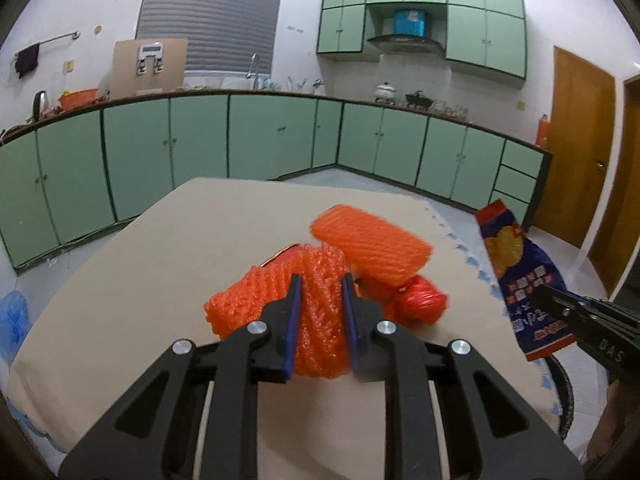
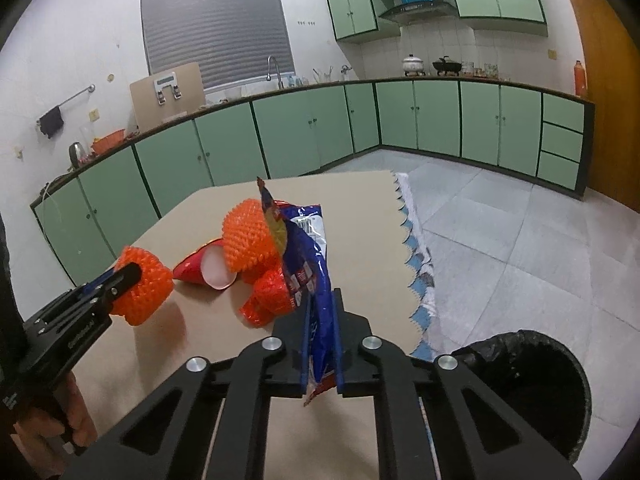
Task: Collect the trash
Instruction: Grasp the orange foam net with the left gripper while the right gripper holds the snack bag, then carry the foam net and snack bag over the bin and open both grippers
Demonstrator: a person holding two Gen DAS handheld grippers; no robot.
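Note:
My left gripper (image 1: 321, 280) is shut on an orange foam net sleeve (image 1: 316, 320), held just above the tan table (image 1: 160, 272); it also shows in the right wrist view (image 2: 130, 276) with the sleeve (image 2: 146, 292). My right gripper (image 2: 322, 300) is shut on a blue snack bag (image 2: 308, 260), held upright above the table's right part; the bag (image 1: 520, 280) and gripper (image 1: 548, 296) show at the right of the left wrist view. On the table lie a second orange foam sleeve (image 1: 372, 248), a red crumpled wrapper (image 1: 420, 300) and a red paper cup (image 2: 204, 268).
A bin with a black liner (image 2: 532, 384) stands on the floor at the table's right front corner. A blue-white cloth edge (image 2: 420, 272) hangs off the table's right side. Green kitchen cabinets (image 1: 200, 140) line the far walls. A blue bag (image 1: 12, 320) lies at far left.

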